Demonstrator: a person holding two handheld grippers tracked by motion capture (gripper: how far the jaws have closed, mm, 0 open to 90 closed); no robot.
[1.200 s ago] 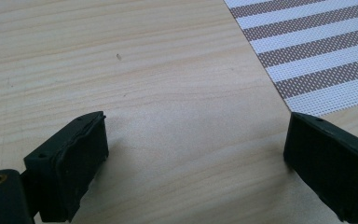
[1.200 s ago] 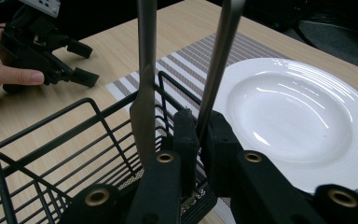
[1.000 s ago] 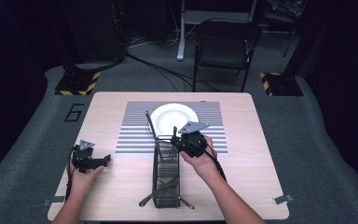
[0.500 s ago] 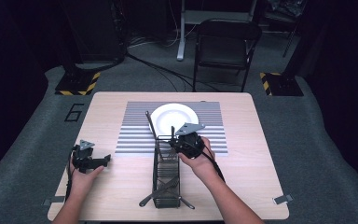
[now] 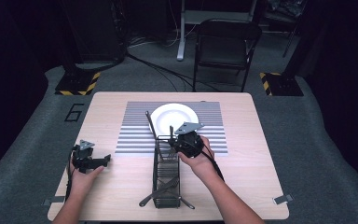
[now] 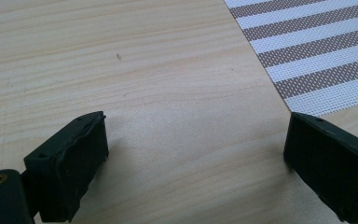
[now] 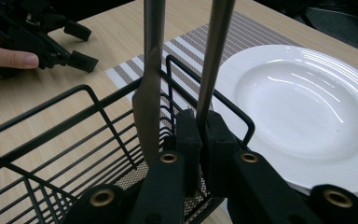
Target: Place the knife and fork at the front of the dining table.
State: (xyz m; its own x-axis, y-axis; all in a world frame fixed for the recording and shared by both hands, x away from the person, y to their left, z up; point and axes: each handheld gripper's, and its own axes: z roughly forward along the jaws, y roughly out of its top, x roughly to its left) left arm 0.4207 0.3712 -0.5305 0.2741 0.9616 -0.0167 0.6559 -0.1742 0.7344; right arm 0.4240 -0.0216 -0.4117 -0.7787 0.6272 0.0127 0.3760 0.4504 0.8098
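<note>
A black wire cutlery basket [image 5: 166, 173] lies lengthwise on the table's middle, its far end on a striped placemat [image 5: 135, 135]. My right gripper [image 5: 173, 141] is at that far end, shut on the upright handle of a metal utensil [image 7: 213, 60] with its jaws [image 7: 201, 135] pinched on the shaft. A second utensil, knife-like [image 7: 148, 107], stands just left of it inside the basket [image 7: 51, 126]. Behind sits a white plate [image 7: 307, 102]. My left gripper [image 5: 103, 161] rests on bare wood at the left, open, nothing between its jaws [image 6: 196, 158].
More cutlery [image 5: 164, 189] lies crossed at the basket's near end. The plate [image 5: 175, 116] sits on the placemat just beyond the basket. A corner of the placemat [image 6: 317, 51] lies ahead of the left jaws. A folding chair [image 5: 226, 46] stands past the table's far edge.
</note>
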